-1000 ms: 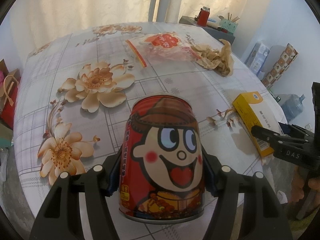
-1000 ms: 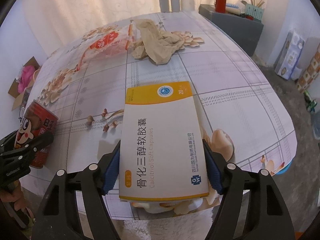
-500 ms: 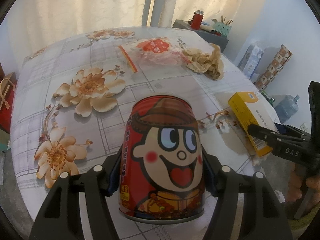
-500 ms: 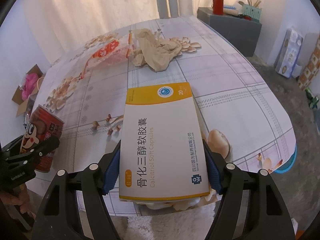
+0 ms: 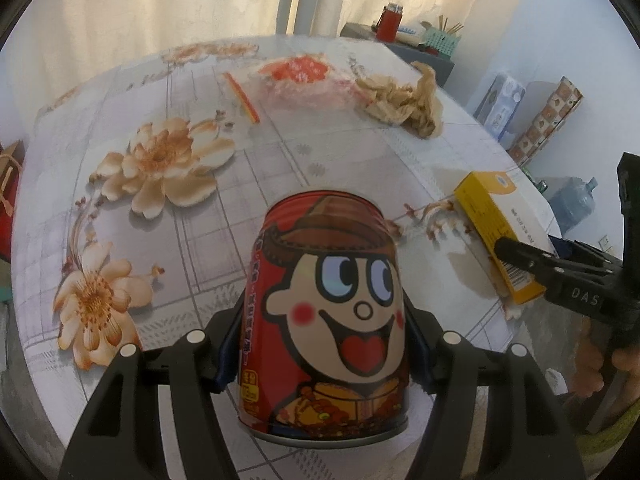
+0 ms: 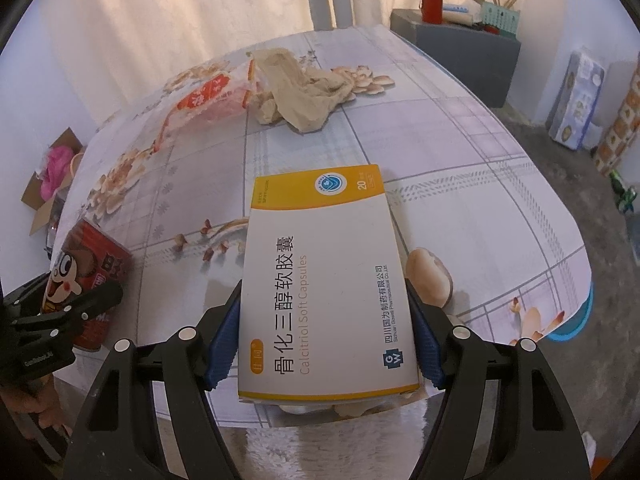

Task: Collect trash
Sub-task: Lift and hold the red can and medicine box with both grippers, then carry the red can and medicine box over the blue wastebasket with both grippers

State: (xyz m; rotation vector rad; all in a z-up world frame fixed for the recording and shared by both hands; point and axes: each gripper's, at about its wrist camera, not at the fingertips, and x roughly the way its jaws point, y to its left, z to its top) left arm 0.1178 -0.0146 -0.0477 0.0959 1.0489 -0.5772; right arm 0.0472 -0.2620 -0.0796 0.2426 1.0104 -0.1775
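Red cartoon-printed can (image 5: 324, 320) sits clamped in the left gripper (image 5: 324, 344), just off the table's (image 5: 248, 176) near edge; the right gripper (image 6: 324, 344) pinches the white-and-yellow medicine box (image 6: 324, 280) beside it. Carry both level, squeezing steadily, since the can's smooth wall may slip. Beyond the can, a snack bag (image 5: 304, 80) and crumpled paper (image 5: 404, 104) await collection.

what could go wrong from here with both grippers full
The red can is round and smooth, gripped only at its sides by the left gripper; it might slip if tilted. The medicine box in the right gripper could crush. The plastic bag and crumpled brown paper remain uncollected.
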